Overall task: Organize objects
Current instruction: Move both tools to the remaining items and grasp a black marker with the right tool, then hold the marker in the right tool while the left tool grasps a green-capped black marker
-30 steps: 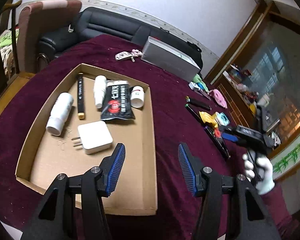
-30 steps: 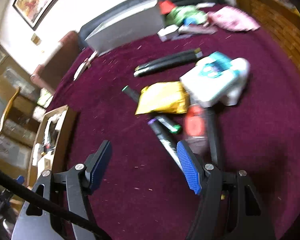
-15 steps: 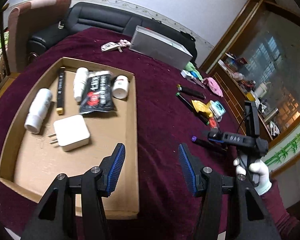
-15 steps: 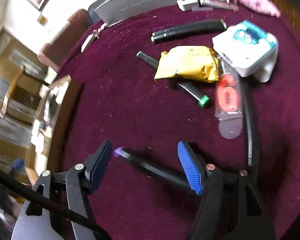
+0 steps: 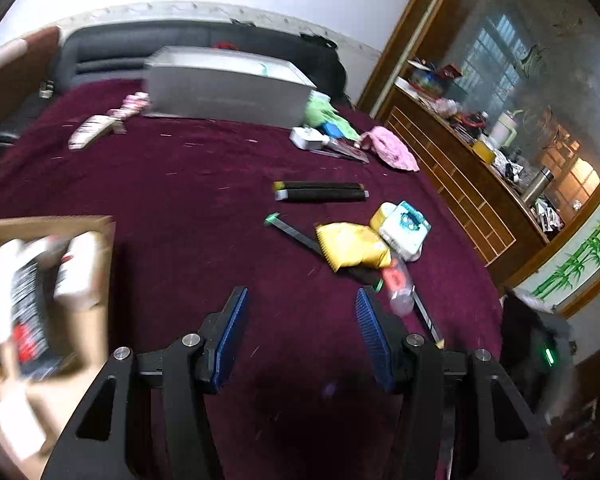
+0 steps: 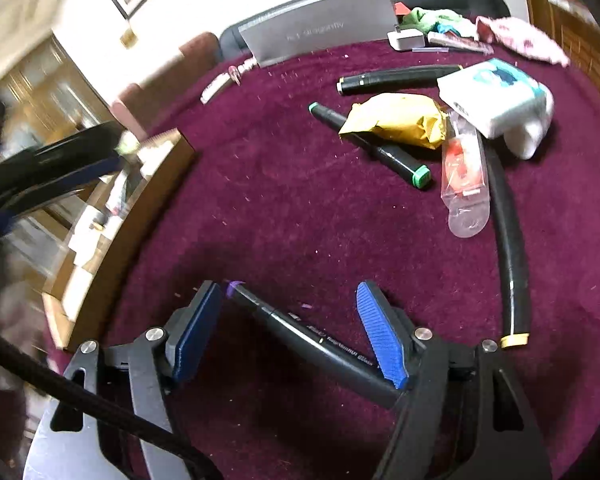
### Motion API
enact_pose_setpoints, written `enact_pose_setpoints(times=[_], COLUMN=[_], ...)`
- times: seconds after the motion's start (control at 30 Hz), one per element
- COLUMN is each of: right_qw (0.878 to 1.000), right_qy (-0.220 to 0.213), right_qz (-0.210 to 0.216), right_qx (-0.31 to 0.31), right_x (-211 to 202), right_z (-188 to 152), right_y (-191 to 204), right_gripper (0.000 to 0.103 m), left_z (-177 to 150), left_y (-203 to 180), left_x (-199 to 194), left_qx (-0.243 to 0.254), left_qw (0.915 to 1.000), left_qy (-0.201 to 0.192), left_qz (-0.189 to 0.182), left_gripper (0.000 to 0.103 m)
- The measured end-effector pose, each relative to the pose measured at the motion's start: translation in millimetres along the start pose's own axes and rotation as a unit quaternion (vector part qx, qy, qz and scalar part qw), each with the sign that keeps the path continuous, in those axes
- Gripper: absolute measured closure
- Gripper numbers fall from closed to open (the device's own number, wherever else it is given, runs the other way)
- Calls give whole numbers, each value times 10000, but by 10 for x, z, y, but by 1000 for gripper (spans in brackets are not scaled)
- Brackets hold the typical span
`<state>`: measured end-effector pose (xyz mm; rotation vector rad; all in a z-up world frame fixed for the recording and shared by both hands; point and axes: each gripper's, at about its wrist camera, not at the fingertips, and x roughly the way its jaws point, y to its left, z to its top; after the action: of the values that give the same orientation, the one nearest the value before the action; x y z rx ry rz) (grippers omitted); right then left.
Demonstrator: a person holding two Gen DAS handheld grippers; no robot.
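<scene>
Right wrist: right gripper (image 6: 290, 334) released, purple-capped marker (image 6: 300, 334) lying between its jaws; cardboard tray (image 6: 112, 232) at 9 o'clock. Left gripper (image 5: 300, 340) released, empty.

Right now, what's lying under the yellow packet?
A black marker with green caps runs under the yellow packet, both ends sticking out. Its middle is covered, and anything else beneath the packet cannot be seen.
</scene>
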<state>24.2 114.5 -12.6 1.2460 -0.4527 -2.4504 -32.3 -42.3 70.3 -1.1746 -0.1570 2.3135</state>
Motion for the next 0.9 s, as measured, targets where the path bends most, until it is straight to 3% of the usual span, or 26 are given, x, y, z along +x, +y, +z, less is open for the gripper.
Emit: enact_pose_setpoints(times=[0.17,0.33,0.5,0.73,0.77,0.9], right_qw=[9985,9958,9940,9907,9899,9862], right_qy=[-6,16,28,36,38,43], right_qz=[449,722,860,1049,1090,1253], right_qx=[308,568,680,870,911,1080], right_x=[5,8,19,15,14,18], right_z=[39,68,82,79,81,78], right_y=[-84,-165,-197,-253,-268,-323], right_gripper=[29,29,27,27,27,28], left_z=[383,719,733,286,236,-46], left_y=[-88,30,4,35,61,133], left_x=[714,1342,1624,1275,1177,884], left_qx=[441,18,303,750,831,916], left_qw=[9989,9938,9804,9595,9621,9570], left_qy=[183,732,1517,2211,2106,2210], left_qz=[37,-835,-1220,-1575,-1518,-1642], left_gripper=[55,55,55,54,54,54])
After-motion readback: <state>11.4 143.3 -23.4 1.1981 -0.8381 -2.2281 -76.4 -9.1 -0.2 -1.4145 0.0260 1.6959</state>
